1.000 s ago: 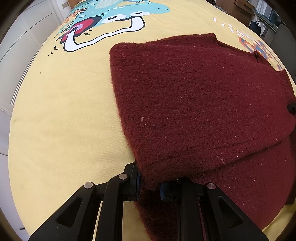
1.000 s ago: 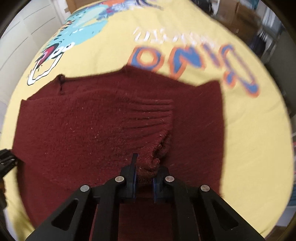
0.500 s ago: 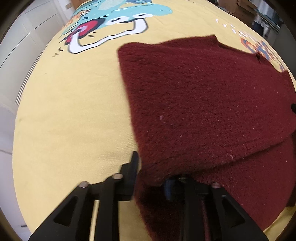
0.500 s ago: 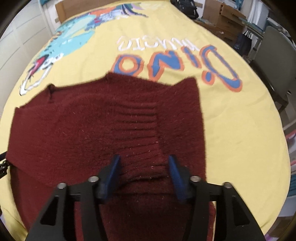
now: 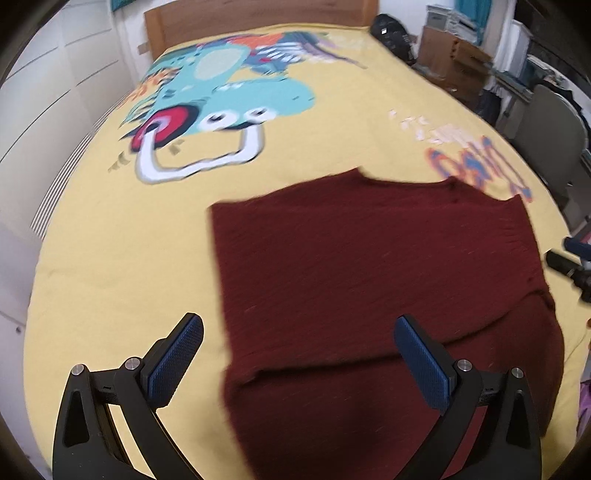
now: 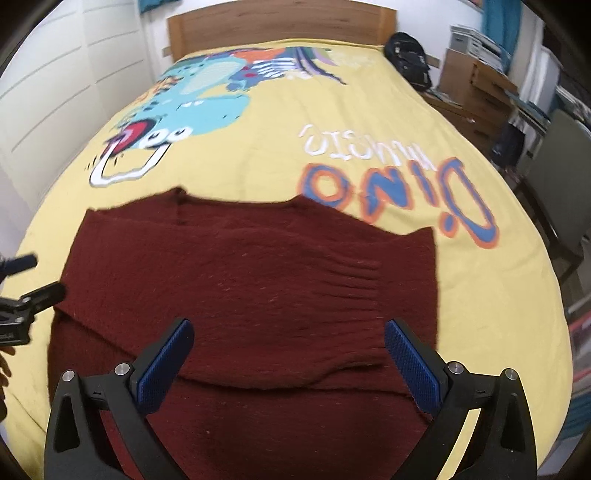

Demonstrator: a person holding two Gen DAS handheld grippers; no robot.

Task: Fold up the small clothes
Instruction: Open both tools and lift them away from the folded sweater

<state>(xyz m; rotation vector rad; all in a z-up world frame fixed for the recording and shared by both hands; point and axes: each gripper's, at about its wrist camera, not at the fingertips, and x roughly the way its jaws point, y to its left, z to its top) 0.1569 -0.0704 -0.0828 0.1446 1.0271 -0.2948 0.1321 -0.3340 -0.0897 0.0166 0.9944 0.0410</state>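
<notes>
A dark red knitted sweater [image 5: 373, 266] [image 6: 258, 280] lies on the yellow bedspread, its far part folded over toward me so that a doubled edge runs across it. My left gripper [image 5: 297, 336] hovers above the sweater's left edge, its jaws opening wide, nothing between the blue pads [image 5: 177, 358]. My right gripper [image 6: 290, 339] hangs over the middle of the folded layer, jaws likewise opening, pads [image 6: 413, 369] clear of the cloth. Each gripper shows at the other view's side edge: the right gripper [image 5: 570, 262] and the left gripper [image 6: 26, 291].
The yellow bedspread [image 6: 258, 155] carries a blue dinosaur print [image 5: 229, 92] and "Dino" lettering [image 6: 399, 188]. A wooden headboard [image 6: 280, 26] stands at the far end. Cardboard boxes [image 6: 476, 81], a black bag [image 6: 410, 62] and a grey chair [image 5: 550, 136] stand to the right of the bed.
Both grippers let go of the sweater's edge, opened wide and rose back from it. The folded layer now lies flat on the lower layer.
</notes>
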